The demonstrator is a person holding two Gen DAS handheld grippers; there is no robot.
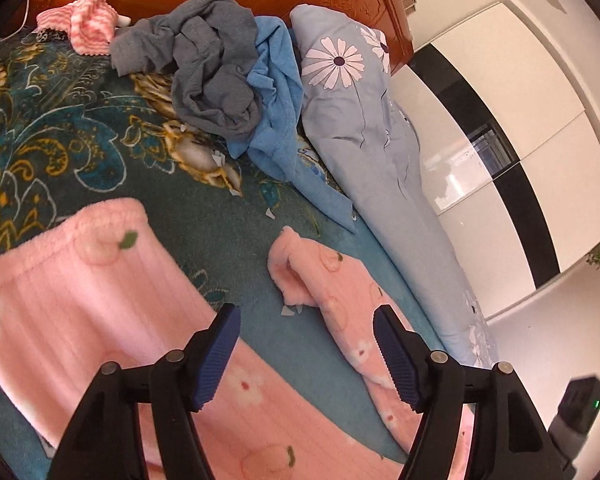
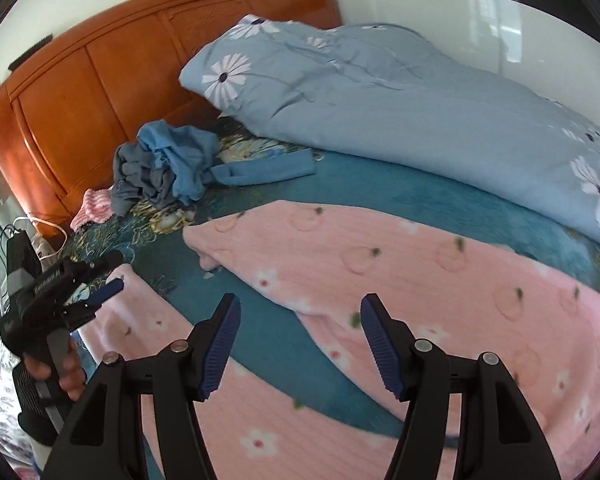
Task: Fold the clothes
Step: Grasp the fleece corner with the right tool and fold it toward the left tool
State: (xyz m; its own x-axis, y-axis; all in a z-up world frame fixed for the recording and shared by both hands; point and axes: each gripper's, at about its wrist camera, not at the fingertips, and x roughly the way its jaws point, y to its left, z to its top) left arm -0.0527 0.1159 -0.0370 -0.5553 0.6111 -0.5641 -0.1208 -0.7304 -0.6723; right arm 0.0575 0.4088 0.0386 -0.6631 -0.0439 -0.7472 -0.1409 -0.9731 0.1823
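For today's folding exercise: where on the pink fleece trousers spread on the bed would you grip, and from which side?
Grip the pink trousers at the far leg's cuff, coming down from above with the open right gripper. That end lies free on the teal bedspread, slightly bunched, so it probably gives a raised edge to pinch.

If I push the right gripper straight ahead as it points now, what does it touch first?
Most likely the teal bedspread showing between the two legs of the pink pants. The right gripper is open and holds nothing. Depth is unclear; the right-hand leg lies very close to that line.
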